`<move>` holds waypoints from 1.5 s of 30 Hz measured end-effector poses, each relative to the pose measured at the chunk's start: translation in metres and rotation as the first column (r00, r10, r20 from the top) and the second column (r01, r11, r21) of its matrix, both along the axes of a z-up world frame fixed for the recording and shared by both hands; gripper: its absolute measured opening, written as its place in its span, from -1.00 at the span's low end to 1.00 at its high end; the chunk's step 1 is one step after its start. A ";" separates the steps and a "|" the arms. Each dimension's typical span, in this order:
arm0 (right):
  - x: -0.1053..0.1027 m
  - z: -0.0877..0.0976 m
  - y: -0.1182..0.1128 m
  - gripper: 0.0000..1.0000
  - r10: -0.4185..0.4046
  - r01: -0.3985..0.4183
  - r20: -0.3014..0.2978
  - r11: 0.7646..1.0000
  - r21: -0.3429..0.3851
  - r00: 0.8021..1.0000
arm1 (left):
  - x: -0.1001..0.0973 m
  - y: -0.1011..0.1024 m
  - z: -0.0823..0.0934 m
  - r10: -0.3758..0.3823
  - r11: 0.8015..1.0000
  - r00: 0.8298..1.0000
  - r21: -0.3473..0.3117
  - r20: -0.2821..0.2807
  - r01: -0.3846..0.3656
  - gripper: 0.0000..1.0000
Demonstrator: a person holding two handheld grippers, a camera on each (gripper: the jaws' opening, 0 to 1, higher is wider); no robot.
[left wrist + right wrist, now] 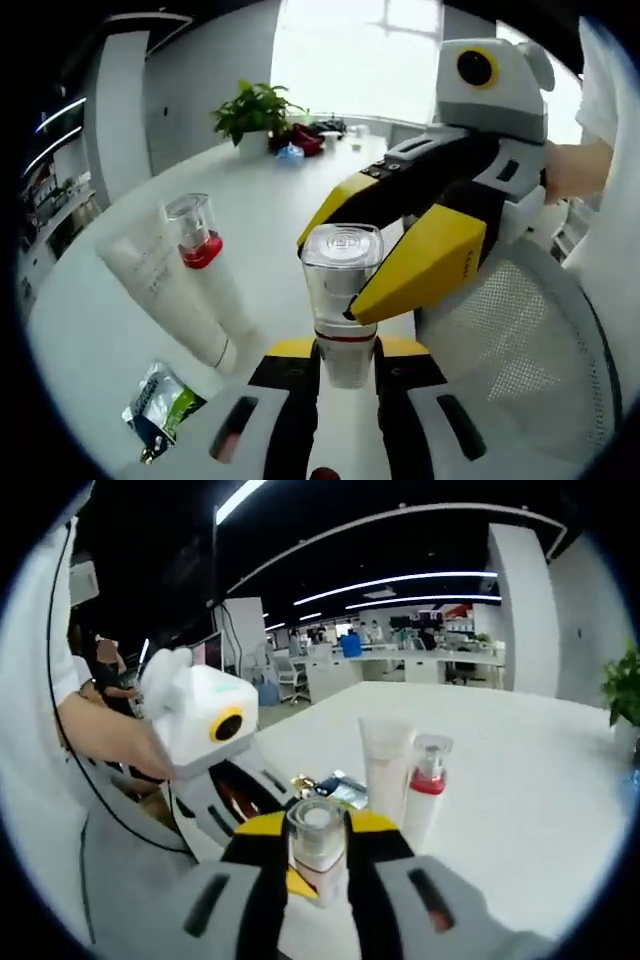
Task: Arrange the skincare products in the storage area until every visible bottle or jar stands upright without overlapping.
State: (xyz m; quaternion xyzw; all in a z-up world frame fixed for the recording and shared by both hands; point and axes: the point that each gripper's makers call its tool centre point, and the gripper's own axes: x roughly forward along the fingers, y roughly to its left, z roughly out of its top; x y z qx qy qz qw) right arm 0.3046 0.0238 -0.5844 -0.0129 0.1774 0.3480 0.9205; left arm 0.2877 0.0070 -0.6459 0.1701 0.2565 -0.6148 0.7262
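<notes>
Between both hand-held grippers, left [345, 372] and right [318, 865], a clear bottle [342, 285] stands upright, clamped by both, right of the tube [170, 285] lying flat.

Clear bottle [341, 300] with red band, white tube [170, 282], clear-capped red-collared bottle [196, 230], green-and-silver sachet [160, 405] (print illegible), yellow-and-black right gripper [385, 250], white table [110, 330].

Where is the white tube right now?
In the left gripper view the white tube is on the white table, left of the clear bottle both grippers hold, right beside a red-collared pump bottle.
</notes>
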 end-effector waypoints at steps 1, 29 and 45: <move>0.002 -0.003 -0.001 -0.58 -0.008 0.008 -0.003 1.000 -0.004 1.000 | 0.003 -0.001 -0.004 -0.003 1.000 1.000 0.006 0.004 0.003 -0.65; 0.058 -0.053 -0.028 -0.59 -0.141 0.139 0.000 0.977 -0.163 0.990 | 0.069 -0.024 -0.056 0.037 0.998 0.998 0.056 0.044 -0.040 -0.65; 0.064 -0.052 -0.034 -0.60 -0.183 0.184 0.022 0.964 -0.191 0.983 | 0.073 -0.031 -0.053 0.009 0.999 0.998 0.034 0.056 -0.011 -0.64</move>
